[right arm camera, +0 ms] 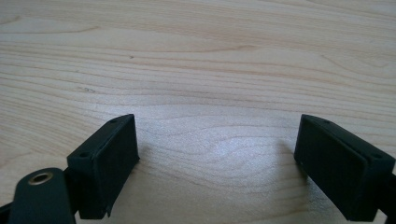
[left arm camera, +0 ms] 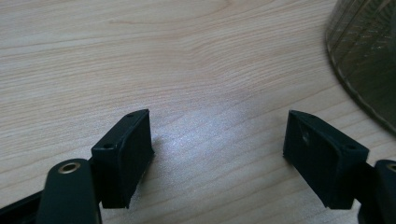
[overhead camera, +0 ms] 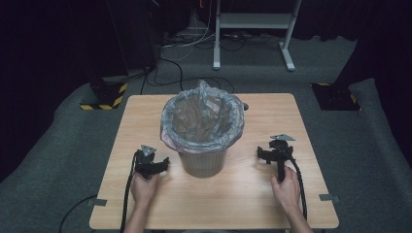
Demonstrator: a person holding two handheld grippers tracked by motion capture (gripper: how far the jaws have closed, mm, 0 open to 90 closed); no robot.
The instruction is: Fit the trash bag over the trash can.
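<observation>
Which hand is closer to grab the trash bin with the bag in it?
Probably the left. The left hand-held gripper sits open right beside the trash bin, whose wall shows in its own view. The right hand-held gripper is open too, but farther away.

Beige ribbed bin [overhead camera: 203, 162], translucent grey liner [overhead camera: 201, 119], pale wood-grain table [overhead camera: 243, 194]
</observation>
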